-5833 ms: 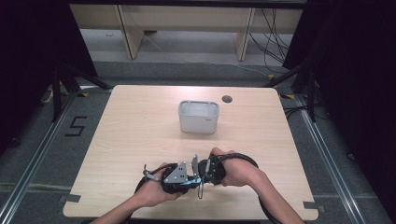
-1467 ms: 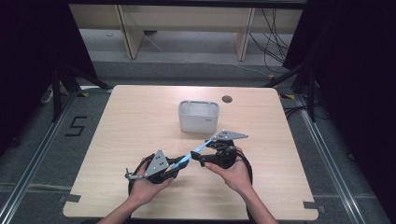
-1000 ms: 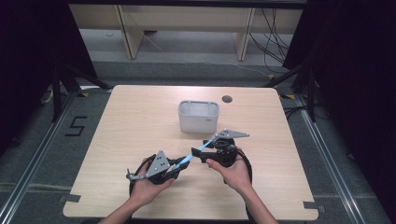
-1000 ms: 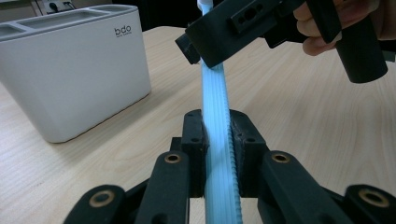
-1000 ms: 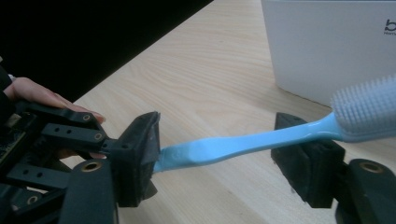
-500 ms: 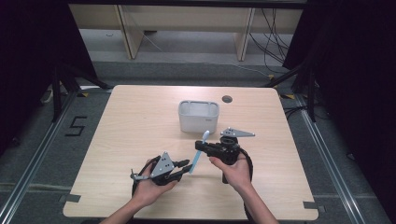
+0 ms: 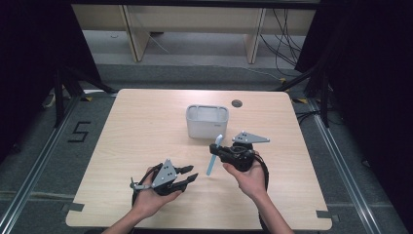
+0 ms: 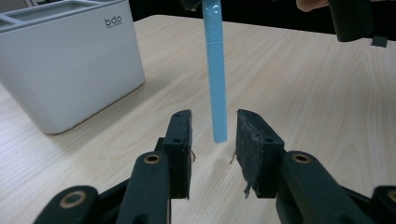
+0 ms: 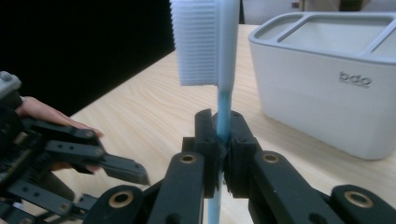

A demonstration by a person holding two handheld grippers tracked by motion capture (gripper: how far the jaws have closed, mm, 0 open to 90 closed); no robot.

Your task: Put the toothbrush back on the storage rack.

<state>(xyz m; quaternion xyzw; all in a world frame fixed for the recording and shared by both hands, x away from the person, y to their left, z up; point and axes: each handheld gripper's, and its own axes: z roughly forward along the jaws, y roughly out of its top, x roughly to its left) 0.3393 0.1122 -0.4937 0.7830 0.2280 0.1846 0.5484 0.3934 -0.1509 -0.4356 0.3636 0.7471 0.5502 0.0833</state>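
The right gripper (image 7: 215, 147) is clamped tight on a light blue toothbrush (image 7: 213, 157), jaws pinching the handle just below the bristle head, and the brush stands nearly upright just in front of the white holder (image 7: 207, 127), bristles up, tail end hanging clear above the table (image 7: 146, 122). In the right gripper view the white bristles tower over the closed jaws, with the holder's compartments sitting just beyond. The left gripper (image 7: 191, 176) rests low, well in front of the holder and apart from the brush, jaws parted a moderate way with nothing between them; from its own view the blue handle hangs just ahead of the gap, not touching either pad. Judging from this, the brush looks bound for the holder, and the danger is the grip itself: it bites a thin, smooth handle high up, so the long tail could swing or pivot in the jaws as the hand tilts. If the tail catches the holder's rim, the light container may slide or tip.
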